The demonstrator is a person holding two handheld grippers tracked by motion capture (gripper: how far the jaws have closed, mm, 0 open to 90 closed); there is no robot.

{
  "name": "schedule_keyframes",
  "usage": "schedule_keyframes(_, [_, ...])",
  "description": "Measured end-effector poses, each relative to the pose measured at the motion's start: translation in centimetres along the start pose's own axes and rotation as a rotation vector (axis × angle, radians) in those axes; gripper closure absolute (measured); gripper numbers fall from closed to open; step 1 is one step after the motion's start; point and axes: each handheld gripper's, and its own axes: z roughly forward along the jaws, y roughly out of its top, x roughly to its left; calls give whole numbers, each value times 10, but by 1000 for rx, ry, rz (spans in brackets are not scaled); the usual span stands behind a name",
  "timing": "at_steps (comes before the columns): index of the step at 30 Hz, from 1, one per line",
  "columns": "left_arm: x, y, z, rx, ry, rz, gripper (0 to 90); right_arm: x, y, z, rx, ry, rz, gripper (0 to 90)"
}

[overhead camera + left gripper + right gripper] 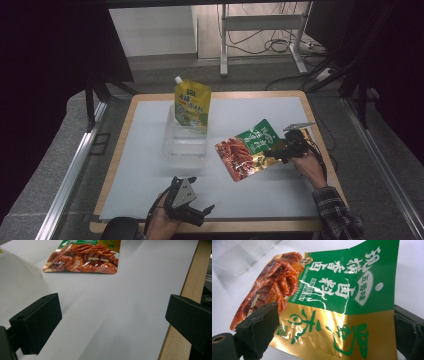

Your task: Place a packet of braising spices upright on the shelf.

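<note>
The snack pouch (pixel 249 149) lies on the counter (pixel 280 195) at about four o'clock from the clear tray (pixel 185 142), its gold end between the right gripper's (pixel 283 150) spread jaws. In the right gripper view those jaws flank the pouch (pixel 332 312) without pinching it. Close squarely on the flat gold edge, then lift level. The left gripper (pixel 192 207) rests released at six o'clock. A yellow pouch (pixel 192 106) stands in the tray.
</note>
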Motion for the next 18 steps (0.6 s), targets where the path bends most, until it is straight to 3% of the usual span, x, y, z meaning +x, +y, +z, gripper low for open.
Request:
schedule_keyframes(8, [-1, 0, 1, 2, -1, 4, 3, 6, 2, 2, 9, 9, -32, 46])
schedule_keyframes(12, [-1, 0, 1, 5, -2, 5, 3, 9, 2, 5, 44, -12, -60, 45])
schedule_keyframes(16, [-2, 0, 2, 8, -3, 11, 3, 12, 3, 3, 56, -67, -67, 265])
schedule_keyframes(18, [-2, 0, 2, 10, -4, 13, 3, 11, 5, -1, 56, -89, -42, 412])
